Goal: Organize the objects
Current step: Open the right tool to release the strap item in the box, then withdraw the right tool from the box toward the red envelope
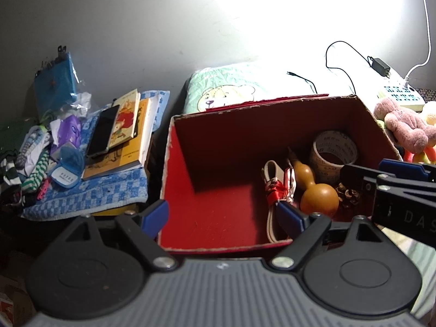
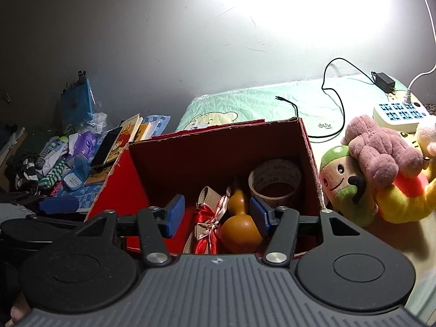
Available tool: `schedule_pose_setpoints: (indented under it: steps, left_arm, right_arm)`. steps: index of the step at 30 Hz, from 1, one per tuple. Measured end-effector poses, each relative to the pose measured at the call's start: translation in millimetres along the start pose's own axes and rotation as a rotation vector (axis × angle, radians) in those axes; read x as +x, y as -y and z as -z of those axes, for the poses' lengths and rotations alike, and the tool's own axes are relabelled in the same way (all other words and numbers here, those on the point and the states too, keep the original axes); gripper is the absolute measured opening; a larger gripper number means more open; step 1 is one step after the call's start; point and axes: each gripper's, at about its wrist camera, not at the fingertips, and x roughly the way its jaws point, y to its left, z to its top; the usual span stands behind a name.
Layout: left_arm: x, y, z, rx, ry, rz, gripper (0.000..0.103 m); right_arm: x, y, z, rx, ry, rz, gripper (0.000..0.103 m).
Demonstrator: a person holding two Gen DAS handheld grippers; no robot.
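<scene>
On the cluttered bed, the red box (image 2: 218, 147) holds gourd (image 2: 239, 226) and tape (image 2: 275, 179); plush toys (image 2: 381, 163) and books (image 1: 128, 136) remain outside, left gripper (image 1: 223, 218) and right gripper (image 2: 216, 215) both wide, empty.

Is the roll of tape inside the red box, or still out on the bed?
Inside. The printed tape roll stands in the red cardboard box's far right corner, behind the brown gourd.

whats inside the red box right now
Inside the red box: a tape roll, a brown gourd, a beige strap tied with red ribbon and a pinecone. The near right corner is hidden by the right gripper.
</scene>
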Motion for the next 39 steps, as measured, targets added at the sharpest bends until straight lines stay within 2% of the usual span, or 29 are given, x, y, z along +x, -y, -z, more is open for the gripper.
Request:
schedule_pose_setpoints:
  steps: [8, 17, 39]
  left_arm:
    - [-17.1, -4.0, 16.4, -0.032, -0.007, -0.027, 0.089]
    - [-22.0, -6.4, 38.8, -0.064, -0.053, -0.050, 0.089]
    - [6.3, 4.1, 73.1, -0.064, -0.203, -0.076, 0.089]
  right_arm:
    - [-17.0, -8.8, 17.5, -0.021, -0.020, -0.051, 0.056]
    - [-21.1, -13.4, 31.7, -0.035, -0.073, -0.089, 0.056]
    - [5.3, 1.3, 57.6, 0.066, -0.274, -0.146, 0.055]
